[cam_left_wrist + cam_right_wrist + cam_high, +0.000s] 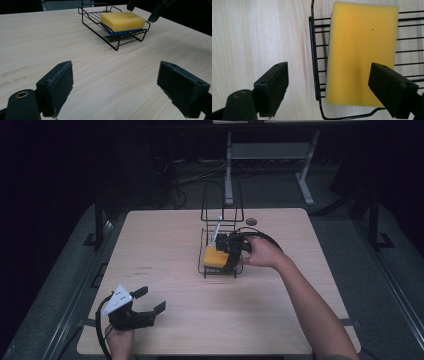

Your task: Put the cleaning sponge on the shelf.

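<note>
- Hovering over the wire rack (220, 265), the right gripper (328, 90) spreads wide, gripping nothing.
- Yellow sponge (360, 52) lies flat in the rack.
- Left gripper (150, 302) gapes empty, well apart near the table (165, 240) edge.

No text, label, brand, number or sign can be read anywhere. On the desk (165, 245) there are faint dark marks near the left edge, seen in the high view to the left of the rack (220, 255) and in the left gripper view at the far left (15, 71); they look like a short printed line but are too small and blurred to make out. The sponge (359, 55) bears nothing written on its yellow face.
</note>
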Motion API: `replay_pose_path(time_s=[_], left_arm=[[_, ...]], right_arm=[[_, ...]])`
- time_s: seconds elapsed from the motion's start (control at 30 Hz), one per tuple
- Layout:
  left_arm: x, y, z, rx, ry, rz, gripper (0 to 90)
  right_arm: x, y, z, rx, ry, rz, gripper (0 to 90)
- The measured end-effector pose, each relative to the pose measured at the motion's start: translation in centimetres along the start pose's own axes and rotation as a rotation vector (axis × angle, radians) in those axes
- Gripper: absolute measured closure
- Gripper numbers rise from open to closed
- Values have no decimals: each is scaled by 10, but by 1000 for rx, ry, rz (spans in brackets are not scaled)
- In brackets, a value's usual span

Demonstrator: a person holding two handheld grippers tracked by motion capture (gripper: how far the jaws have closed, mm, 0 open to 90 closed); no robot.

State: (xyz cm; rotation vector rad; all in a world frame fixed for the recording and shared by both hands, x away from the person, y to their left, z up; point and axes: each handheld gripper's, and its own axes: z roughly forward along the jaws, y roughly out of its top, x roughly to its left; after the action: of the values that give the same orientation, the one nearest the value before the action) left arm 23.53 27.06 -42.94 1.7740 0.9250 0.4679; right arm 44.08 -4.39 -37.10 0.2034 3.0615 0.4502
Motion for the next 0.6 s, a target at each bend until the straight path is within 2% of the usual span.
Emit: replay_pose_path(time_s=[0.33,0.6], left_arm=[[-1,0,0,0,-1,5,128],[-2,0,-2,-4,1,3,128]], right_arm=[[8,0,-1,3,-4,-17,164],[14,0,0,5,29,5,165]])
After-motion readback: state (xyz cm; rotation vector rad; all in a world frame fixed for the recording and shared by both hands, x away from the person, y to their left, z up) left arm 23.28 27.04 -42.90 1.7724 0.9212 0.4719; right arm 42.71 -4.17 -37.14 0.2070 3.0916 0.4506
